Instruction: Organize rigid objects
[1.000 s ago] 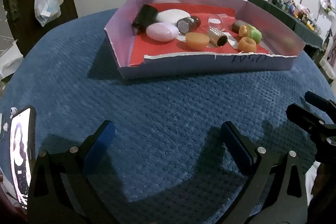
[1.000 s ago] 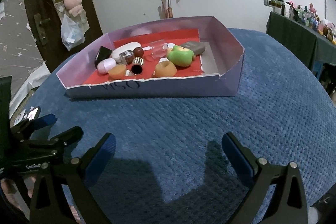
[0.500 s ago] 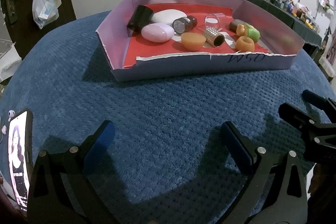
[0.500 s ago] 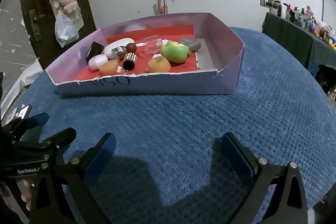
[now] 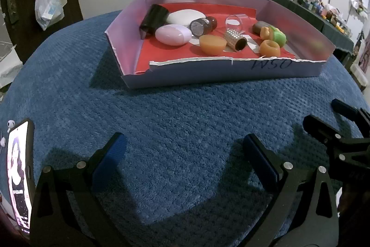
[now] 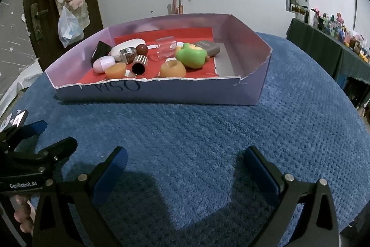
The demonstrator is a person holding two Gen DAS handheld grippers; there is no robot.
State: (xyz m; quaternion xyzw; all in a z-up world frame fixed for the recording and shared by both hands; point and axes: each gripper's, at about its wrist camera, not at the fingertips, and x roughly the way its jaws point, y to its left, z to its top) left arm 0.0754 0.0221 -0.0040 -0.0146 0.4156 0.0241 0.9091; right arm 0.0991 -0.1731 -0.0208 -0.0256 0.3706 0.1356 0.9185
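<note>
A shallow lilac cardboard tray (image 5: 222, 75) (image 6: 161, 92) with a red floor stands on the round blue-covered table (image 5: 173, 122). It holds several small objects: a black block (image 5: 153, 16), a lilac oval case (image 5: 173, 34), an orange cup (image 5: 212, 44), a studded metal tube (image 5: 235, 41), an orange ring (image 5: 269, 48) (image 6: 173, 69) and a green apple toy (image 6: 190, 54). My left gripper (image 5: 183, 154) and right gripper (image 6: 183, 161) both stand open over bare cloth, well short of the tray, with nothing between their fingers.
A lit phone (image 5: 18, 175) and white earbuds (image 5: 9, 124) lie at the table's left edge. A dark shelf of small items (image 6: 333, 38) stands to the right. Bags hang on a door (image 6: 69, 6) at the left. Each gripper shows in the other's view.
Both views have shifted slightly, so the tray sits a little differently in frame. Both grippers stay open and hold nothing.
</note>
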